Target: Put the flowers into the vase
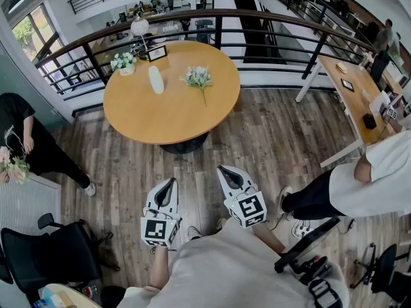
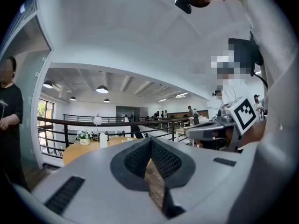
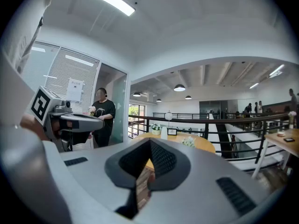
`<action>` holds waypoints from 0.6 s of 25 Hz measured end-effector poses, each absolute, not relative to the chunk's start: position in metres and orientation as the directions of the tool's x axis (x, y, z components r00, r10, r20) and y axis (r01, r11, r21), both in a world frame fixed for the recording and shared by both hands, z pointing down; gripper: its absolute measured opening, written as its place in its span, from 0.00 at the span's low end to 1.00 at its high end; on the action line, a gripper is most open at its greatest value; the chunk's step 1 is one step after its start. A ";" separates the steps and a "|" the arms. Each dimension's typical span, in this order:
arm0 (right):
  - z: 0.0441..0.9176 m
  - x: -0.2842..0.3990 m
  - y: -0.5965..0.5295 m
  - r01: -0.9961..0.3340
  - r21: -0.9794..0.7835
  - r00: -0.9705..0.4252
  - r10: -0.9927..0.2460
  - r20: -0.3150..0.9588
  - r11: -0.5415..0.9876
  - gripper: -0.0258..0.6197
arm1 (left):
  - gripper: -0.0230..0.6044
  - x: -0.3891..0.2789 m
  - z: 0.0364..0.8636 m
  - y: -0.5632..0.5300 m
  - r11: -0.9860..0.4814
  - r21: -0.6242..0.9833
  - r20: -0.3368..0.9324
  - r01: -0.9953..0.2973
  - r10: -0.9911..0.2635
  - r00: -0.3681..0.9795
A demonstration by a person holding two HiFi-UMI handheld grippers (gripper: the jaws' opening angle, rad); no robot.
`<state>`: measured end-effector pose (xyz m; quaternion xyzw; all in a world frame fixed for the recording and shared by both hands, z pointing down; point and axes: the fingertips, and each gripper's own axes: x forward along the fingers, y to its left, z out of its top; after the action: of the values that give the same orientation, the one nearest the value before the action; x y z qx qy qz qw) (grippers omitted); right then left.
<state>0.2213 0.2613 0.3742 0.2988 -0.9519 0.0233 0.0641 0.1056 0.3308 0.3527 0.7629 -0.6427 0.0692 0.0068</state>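
Note:
A round wooden table (image 1: pixel 148 111) stands well ahead of me. On it a white vase (image 1: pixel 156 79) stands upright, and a bunch of white flowers (image 1: pixel 198 77) lies to its right, apart from it. Both grippers hang low over the wooden floor, short of the table. My left gripper (image 1: pixel 172 181) is shut and empty, and so is my right gripper (image 1: pixel 222 169). In the right gripper view the vase (image 3: pixel 164 133) and the flowers (image 3: pixel 189 142) show far off beyond the closed jaws (image 3: pixel 150 141). The left gripper view shows the vase (image 2: pixel 103 139) past its closed tips (image 2: pixel 150 141).
A small pot of white flowers (image 1: pixel 124 63), a photo frame (image 1: pixel 157 53) and a lamp (image 1: pixel 139 25) stand at the table's far side. A railing (image 1: pixel 218 18) runs behind. A person in black (image 1: pixel 19 133) stands left, another person (image 1: pixel 379 172) right. A black office chair (image 1: pixel 51 249) is near left.

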 end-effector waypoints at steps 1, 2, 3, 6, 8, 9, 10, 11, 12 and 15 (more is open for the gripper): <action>0.375 0.221 0.261 -0.569 -0.006 -0.815 -0.563 0.137 0.822 0.05 | 0.05 0.106 0.352 0.331 -0.171 -0.078 0.113 -0.982 -0.980 0.162; 0.375 0.220 0.262 -0.566 -0.006 -0.817 -0.560 0.138 0.824 0.05 | 0.05 0.106 0.352 0.331 -0.170 -0.078 0.111 -0.982 -0.981 0.161; 0.375 0.219 0.262 -0.564 -0.005 -0.818 -0.558 0.139 0.826 0.05 | 0.05 0.106 0.351 0.331 -0.169 -0.079 0.110 -0.982 -0.981 0.160; 0.376 0.220 0.262 -0.561 -0.004 -0.820 -0.554 0.141 0.828 0.05 | 0.05 0.109 0.351 0.330 -0.172 -0.080 0.107 -0.982 -0.981 0.163; 0.378 0.220 0.262 -0.559 -0.004 -0.821 -0.553 0.143 0.829 0.05 | 0.05 0.111 0.351 0.329 -0.173 -0.081 0.109 -0.982 -0.980 0.164; 0.379 0.220 0.262 -0.558 -0.004 -0.821 -0.552 0.145 0.830 0.05 | 0.05 0.111 0.351 0.329 -0.173 -0.083 0.110 -0.981 -0.980 0.164; 0.379 0.220 0.262 -0.557 -0.004 -0.822 -0.551 0.146 0.830 0.05 | 0.05 0.111 0.352 0.329 -0.172 -0.084 0.111 -0.981 -0.980 0.163; 0.380 0.220 0.262 -0.556 -0.006 -0.823 -0.549 0.146 0.831 0.05 | 0.05 0.111 0.352 0.329 -0.171 -0.084 0.112 -0.982 -0.981 0.161; 0.380 0.221 0.262 -0.554 -0.011 -0.824 -0.547 0.145 0.832 0.05 | 0.05 0.112 0.352 0.328 -0.170 -0.083 0.112 -0.982 -0.981 0.160; 0.379 0.224 0.262 -0.543 -0.059 -0.836 -0.533 0.126 0.838 0.05 | 0.05 0.115 0.352 0.327 -0.169 -0.084 0.118 -0.982 -0.980 0.159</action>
<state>0.2242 0.2618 0.3794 0.2812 -0.9571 0.0462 0.0521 0.1147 0.3270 0.3525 0.7612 -0.6445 0.0721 0.0061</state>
